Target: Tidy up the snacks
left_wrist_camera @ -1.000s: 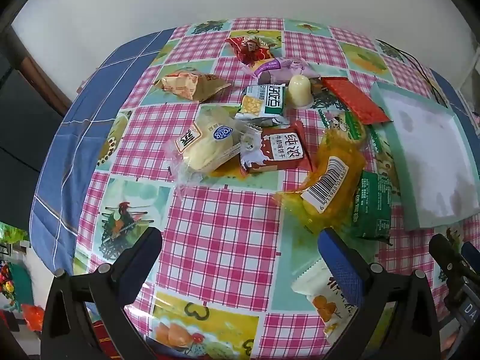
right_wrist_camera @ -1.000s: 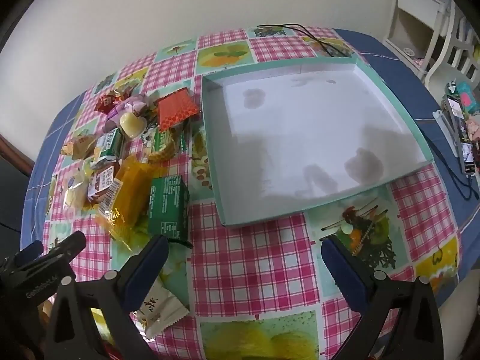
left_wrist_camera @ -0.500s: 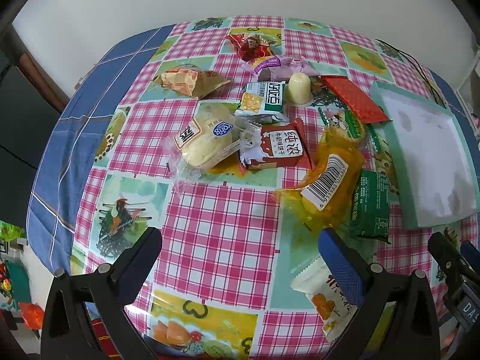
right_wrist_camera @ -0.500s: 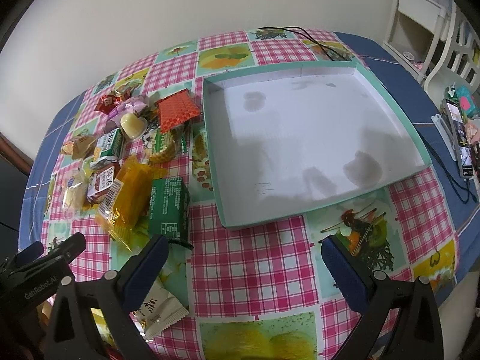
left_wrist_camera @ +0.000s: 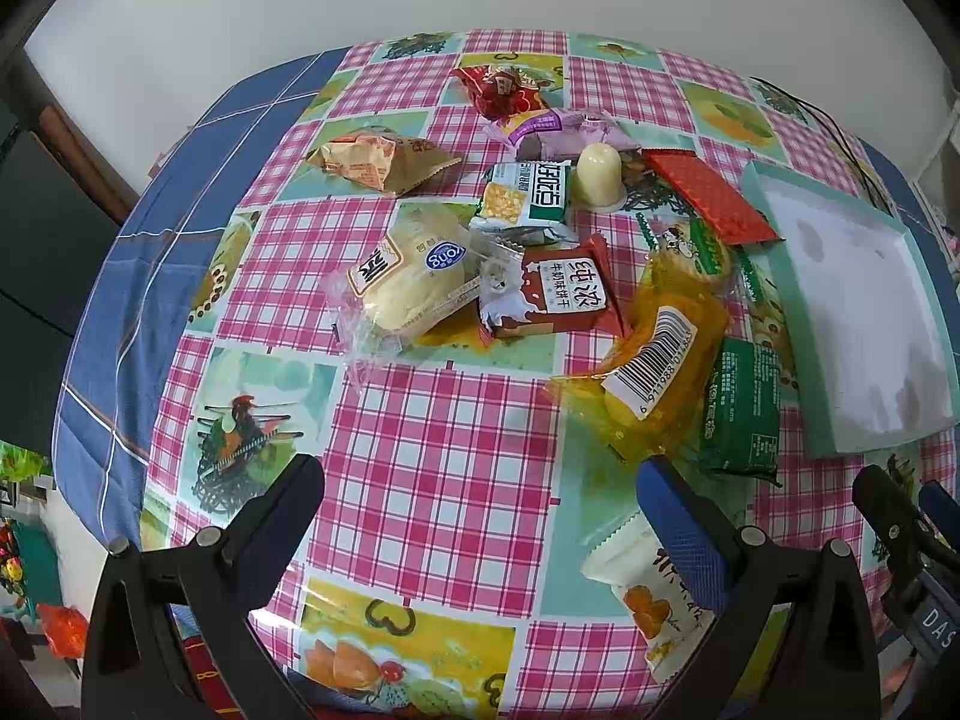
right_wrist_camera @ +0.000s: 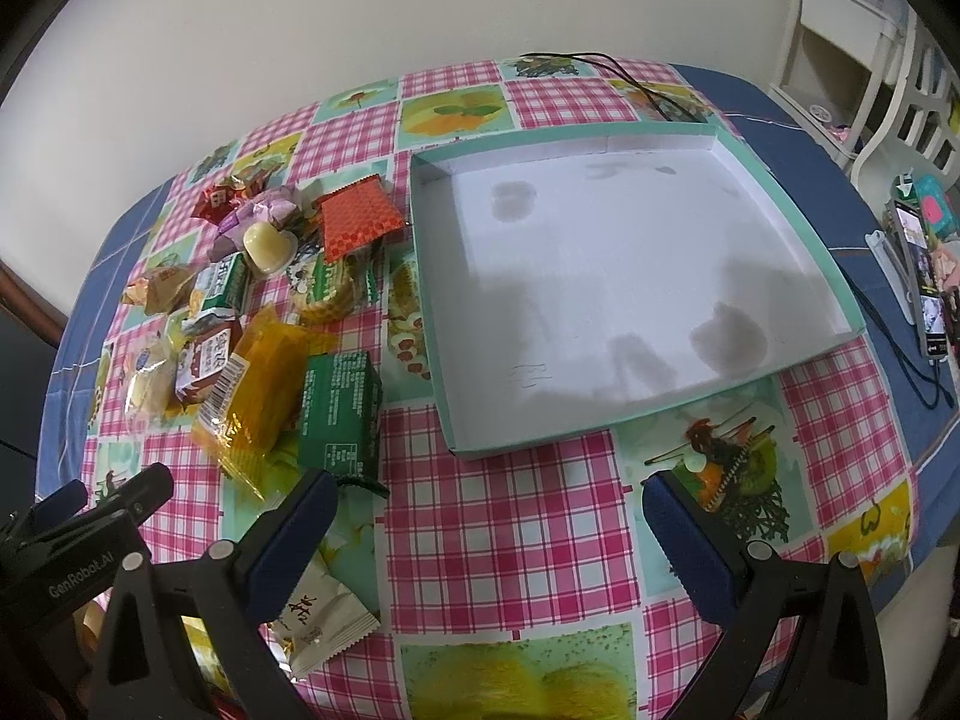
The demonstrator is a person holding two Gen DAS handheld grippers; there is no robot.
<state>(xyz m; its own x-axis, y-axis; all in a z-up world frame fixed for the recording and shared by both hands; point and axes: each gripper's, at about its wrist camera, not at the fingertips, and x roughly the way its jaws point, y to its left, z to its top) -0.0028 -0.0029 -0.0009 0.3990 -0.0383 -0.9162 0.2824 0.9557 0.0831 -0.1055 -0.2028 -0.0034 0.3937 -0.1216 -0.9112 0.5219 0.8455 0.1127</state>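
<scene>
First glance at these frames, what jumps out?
A loose heap of snack packets sprawls across the checked tablecloth. Right of the heap sits a big shallow tray with a teal rim, nothing in it. Both tools, left tool and right tool, hang open over the near edge, holding nothing.

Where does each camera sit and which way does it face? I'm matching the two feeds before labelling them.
Left wrist: on the left gripper, low over the checked tablecloth, facing the snack pile; its own two fingers show, open, plus the other gripper's tip at right.
Right wrist: on the right gripper, facing the shallow teal-rimmed white tray; its open fingers show, the left gripper at lower left.
Shared: the dark green foil packet, the orange barcoded packet, the tray.
</scene>
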